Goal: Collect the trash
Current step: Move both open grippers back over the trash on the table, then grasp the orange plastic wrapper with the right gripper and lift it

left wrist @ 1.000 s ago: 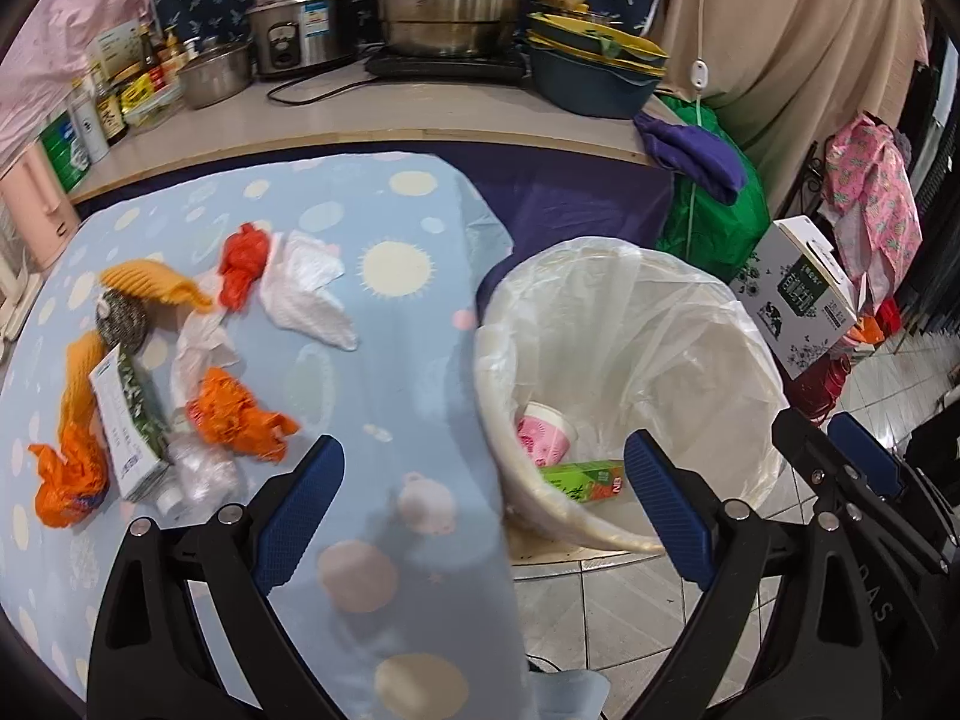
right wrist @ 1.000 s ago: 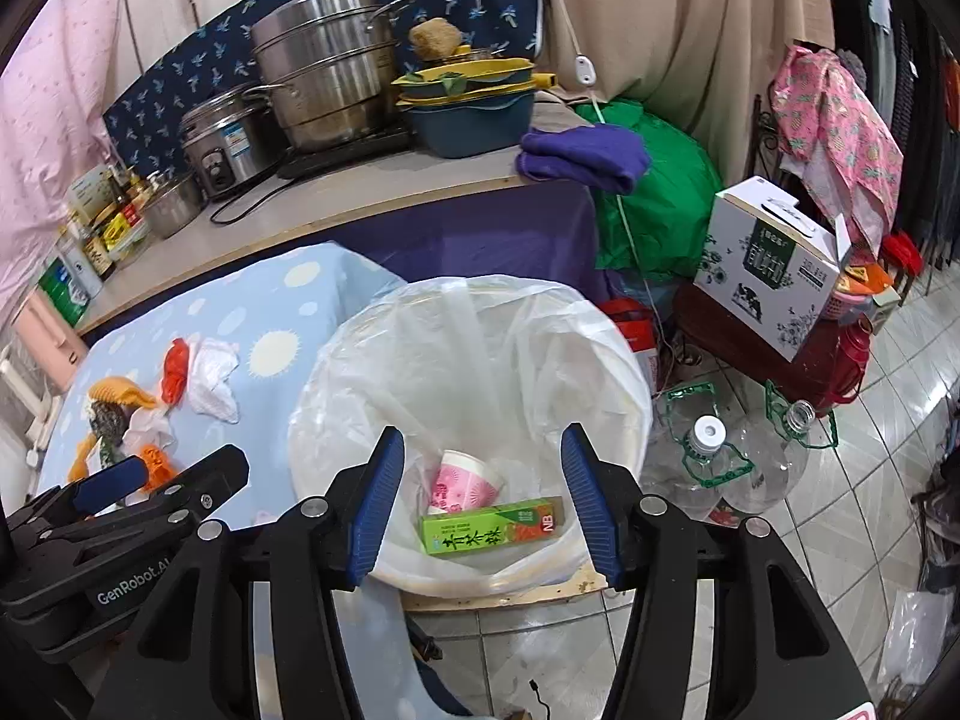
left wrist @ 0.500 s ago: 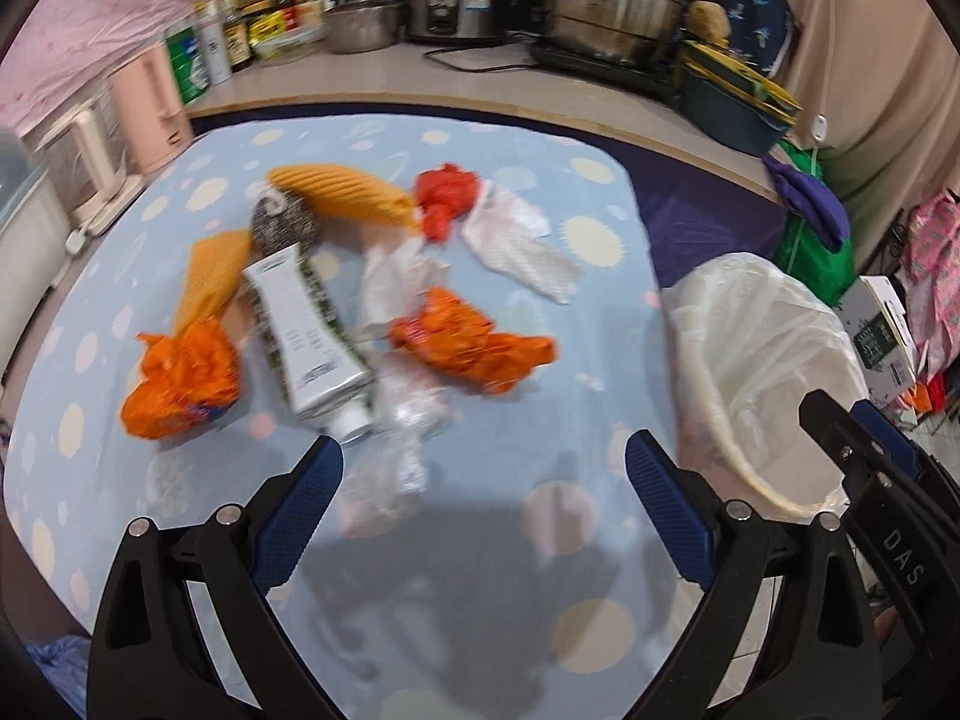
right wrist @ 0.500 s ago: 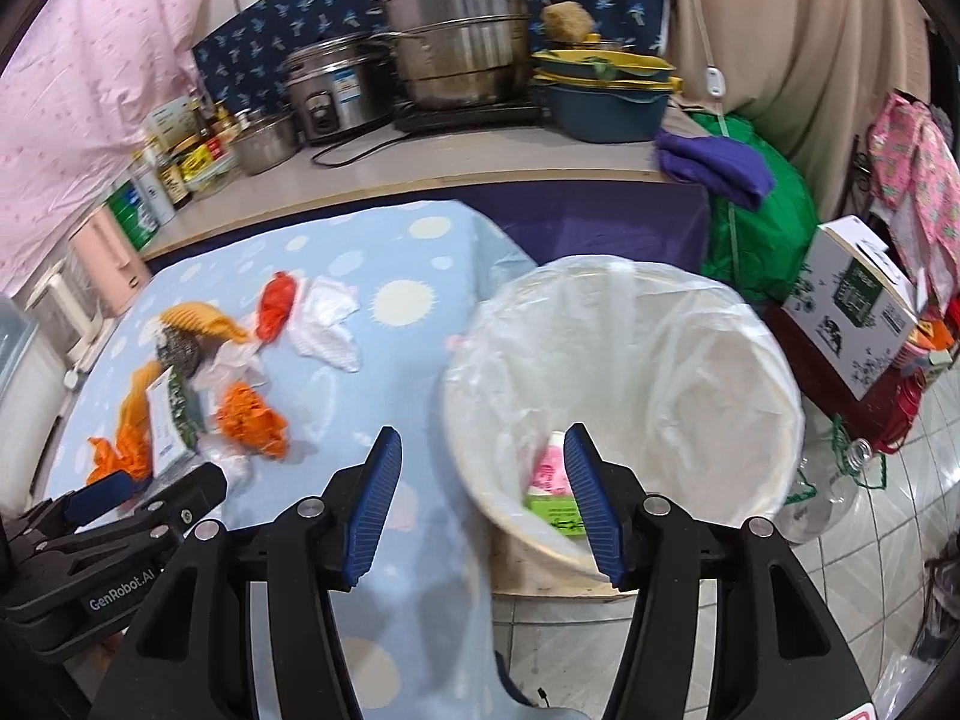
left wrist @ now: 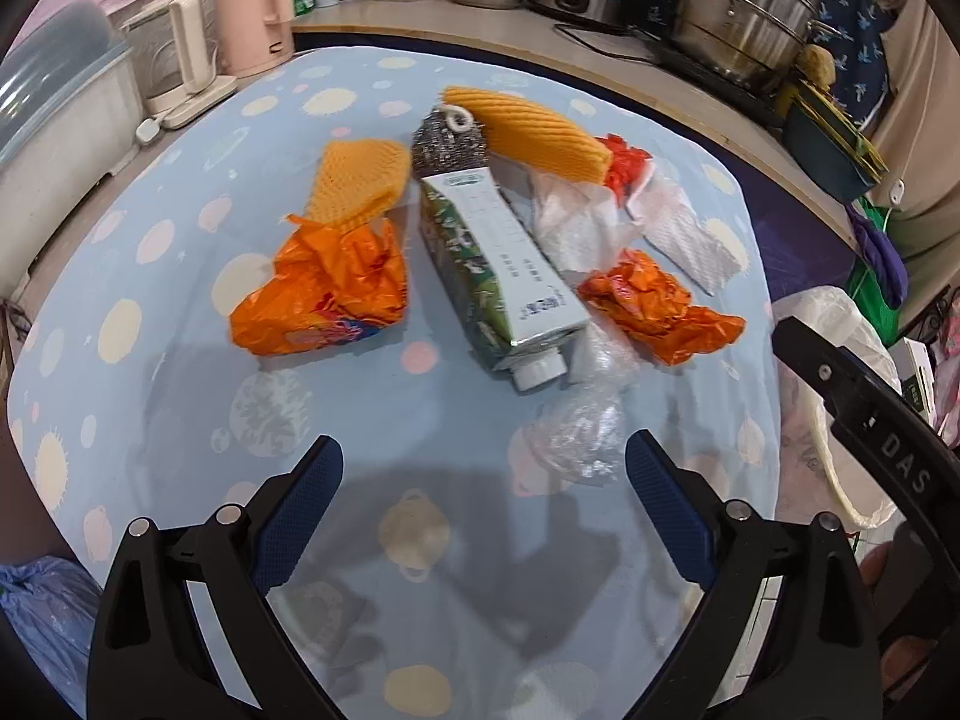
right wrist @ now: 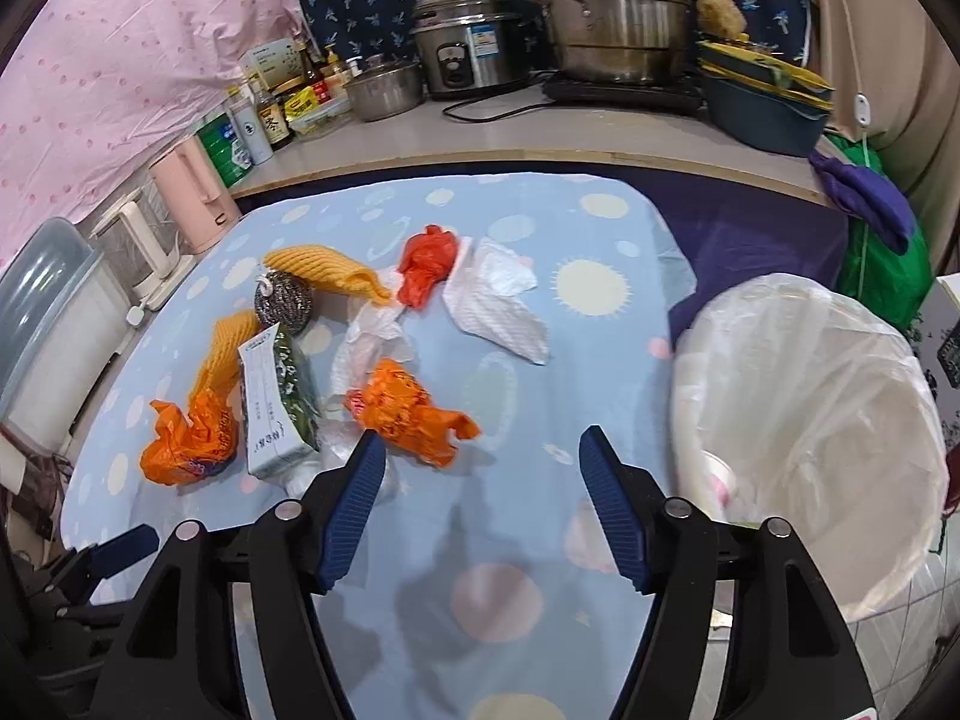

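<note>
A home kitchen: rice cooker (right wrist: 462,57), stacked steel pots (right wrist: 609,12) and sauce bottles (right wrist: 273,120) line the counter (right wrist: 510,132).

The trash bin (right wrist: 810,420) is cut off at the edge at 3 o'clock, and its bag hides most of what lies inside. The milk carton (left wrist: 504,276) covers part of the steel scrubber (left wrist: 447,147).

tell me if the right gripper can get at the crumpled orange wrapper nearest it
Probably yes: the right gripper is open and empty, and the orange wrapper lies uncovered on the tablecloth just beyond its left finger, nothing lying on it.
</note>
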`<state>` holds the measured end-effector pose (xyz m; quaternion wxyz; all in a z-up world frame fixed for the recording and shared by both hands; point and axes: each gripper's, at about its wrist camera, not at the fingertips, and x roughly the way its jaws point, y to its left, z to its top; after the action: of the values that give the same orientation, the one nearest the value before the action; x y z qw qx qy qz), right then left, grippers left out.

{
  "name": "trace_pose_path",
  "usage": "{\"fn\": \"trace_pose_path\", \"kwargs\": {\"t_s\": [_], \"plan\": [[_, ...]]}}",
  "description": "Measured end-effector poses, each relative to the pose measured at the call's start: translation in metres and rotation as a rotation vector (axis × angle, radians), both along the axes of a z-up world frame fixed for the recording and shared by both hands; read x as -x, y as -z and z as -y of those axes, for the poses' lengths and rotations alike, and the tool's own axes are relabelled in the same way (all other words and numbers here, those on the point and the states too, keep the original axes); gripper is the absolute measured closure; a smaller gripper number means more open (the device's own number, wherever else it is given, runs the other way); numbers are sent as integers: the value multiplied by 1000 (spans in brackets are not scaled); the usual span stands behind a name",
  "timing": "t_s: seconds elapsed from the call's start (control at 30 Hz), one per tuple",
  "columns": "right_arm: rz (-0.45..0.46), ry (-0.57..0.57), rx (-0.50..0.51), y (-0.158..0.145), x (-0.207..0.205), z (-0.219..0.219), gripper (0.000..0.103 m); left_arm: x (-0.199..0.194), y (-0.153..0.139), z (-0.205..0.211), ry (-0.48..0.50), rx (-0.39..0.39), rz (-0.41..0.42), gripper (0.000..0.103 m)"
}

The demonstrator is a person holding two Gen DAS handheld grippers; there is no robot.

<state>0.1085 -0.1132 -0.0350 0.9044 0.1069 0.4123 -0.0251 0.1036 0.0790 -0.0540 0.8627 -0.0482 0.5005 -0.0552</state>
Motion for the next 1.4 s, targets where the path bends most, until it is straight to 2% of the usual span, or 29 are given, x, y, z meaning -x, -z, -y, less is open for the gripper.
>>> {"fn": "trace_pose_path", "kwargs": {"t_s": [0.23,0.73,0.9,0.97,1.13,1.4], "plan": [[-16,-39,23,14,-29,-17,31,-6,8,-12,-24,12,-21,12],[-92,-79,33,50,-68,-27,32,-13,17,-20,-32,34,-46,12],[-97,-104,26,54,-66,-29,51,-14,18,-16,-22,37,-46,12],[-97,-113,26,54,-63,-29,65,-14,19,-13,-11,37,-47,12],[-96,-104,25,52,-53,-24,70,-16,24,2,22,38,-54,12],[-63,-12,-7,32,-21,11,70,-22,36,26,68,59,-72,12]]}}
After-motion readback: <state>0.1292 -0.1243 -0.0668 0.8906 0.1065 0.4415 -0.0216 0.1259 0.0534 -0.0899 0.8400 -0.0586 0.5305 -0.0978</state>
